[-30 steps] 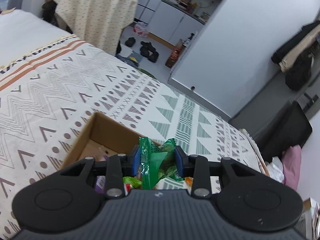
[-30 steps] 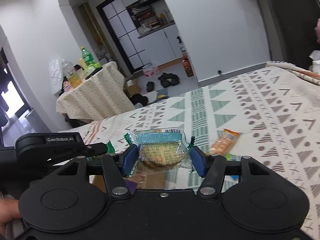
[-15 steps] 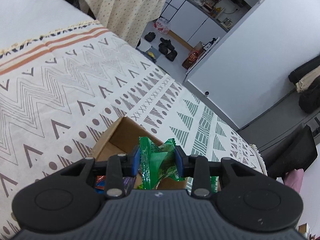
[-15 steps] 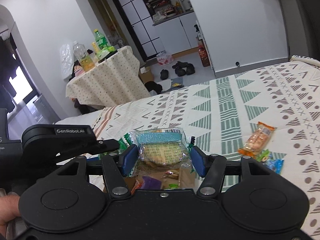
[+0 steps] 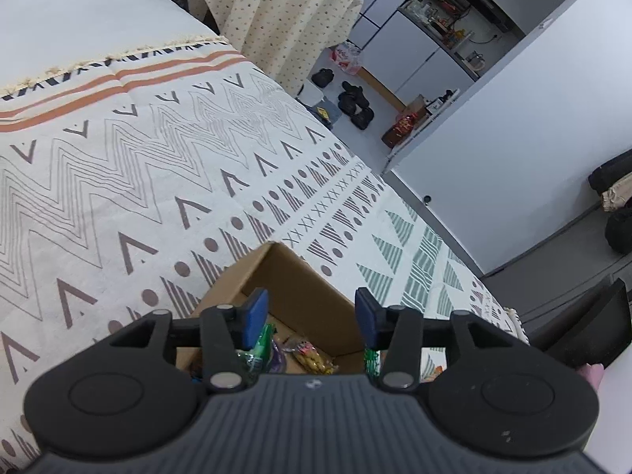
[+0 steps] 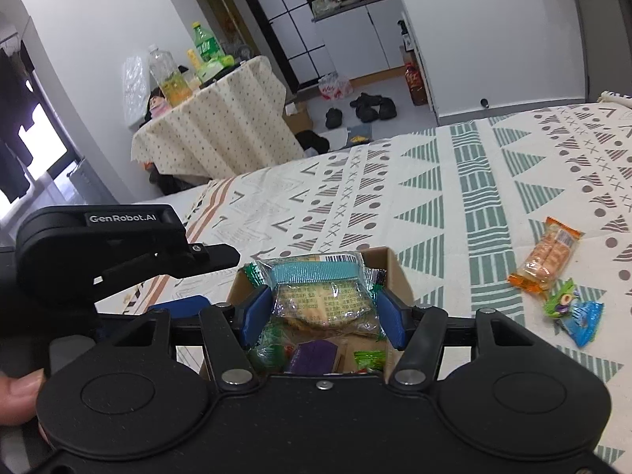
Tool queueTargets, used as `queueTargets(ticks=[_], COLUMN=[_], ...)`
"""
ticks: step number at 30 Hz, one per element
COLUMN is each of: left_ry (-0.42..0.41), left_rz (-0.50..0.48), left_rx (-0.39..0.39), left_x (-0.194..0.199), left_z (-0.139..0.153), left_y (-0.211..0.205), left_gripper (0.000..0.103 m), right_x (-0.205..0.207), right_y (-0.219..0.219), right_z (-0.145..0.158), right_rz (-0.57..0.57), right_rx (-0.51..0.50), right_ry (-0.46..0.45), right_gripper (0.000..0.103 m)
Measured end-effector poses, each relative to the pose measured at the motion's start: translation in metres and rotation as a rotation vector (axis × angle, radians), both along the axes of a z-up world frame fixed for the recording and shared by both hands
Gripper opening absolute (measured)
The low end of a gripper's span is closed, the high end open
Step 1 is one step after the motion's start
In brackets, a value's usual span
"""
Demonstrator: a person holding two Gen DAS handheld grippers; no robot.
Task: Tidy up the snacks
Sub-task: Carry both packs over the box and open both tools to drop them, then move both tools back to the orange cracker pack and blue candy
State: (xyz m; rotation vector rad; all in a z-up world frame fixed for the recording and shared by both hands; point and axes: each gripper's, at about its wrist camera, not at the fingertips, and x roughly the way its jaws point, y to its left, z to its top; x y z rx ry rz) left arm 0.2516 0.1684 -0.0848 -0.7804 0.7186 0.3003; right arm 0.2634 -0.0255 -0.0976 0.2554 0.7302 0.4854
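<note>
An open cardboard box sits on the patterned bedspread. My left gripper hangs over it, jaws opening with nothing between them. Below its left finger a green packet lies in the box beside a yellow snack. My right gripper is shut on a clear biscuit packet with a teal band, held above the box. Purple and green packets lie inside. On the bedspread to the right lie an orange packet, a small green one and a blue one.
The left tool's black housing sits close on the left in the right wrist view, with a thumb at the edge. Beyond the bed stand a cloth-covered table with bottles, shoes on the floor and a black chair.
The left jaws have opened and the green packet has dropped from them into the box. The right gripper has moved over the box, still holding the biscuit packet.
</note>
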Motion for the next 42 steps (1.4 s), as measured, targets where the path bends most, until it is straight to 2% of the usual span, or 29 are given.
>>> queueTargets(ticks=[4,9,13,28,37,42], left_ry=[0.019,0.033,0.055,0.042,0.027,0.015], left_rz=[0.005,-0.014,-0.044,-0.148,-0.328,-0.416], left_rx=[0.006,0.045,0.073,0.152,0.198,0.257], left_x=[0.000,0.003,0.005,0.007,0.012,0.014], left_z=[0.000,0.003,0.003,0.013,0.009,0.006], left_y=[-0.001,-0.013,-0.027,-0.075,-0.118,-0.140], left_gripper=[0.056,0.075,0.083,0.086,0.086,0.086], right_x=[-0.003,-0.006,-0.010,-0.024,-0.028,-0.024], right_y=[0.006,-0.014,-0.037,-0.111,-0.144,-0.157], right_z=[0.007,0.009,0.008,0.004,-0.005,-0.012], right_rz=[-0.001,-0.030,-0.065,-0.186,-0.199,-0.191], right_rx=[-0.065,-0.055,-0.050,-0.053,-0.055,-0.063], right_ry=[-0.051,-0.036,-0.014,0.020,0.021,0.029], right_gripper=[0.070,0.070,0.070,0.075,0.075,0.075])
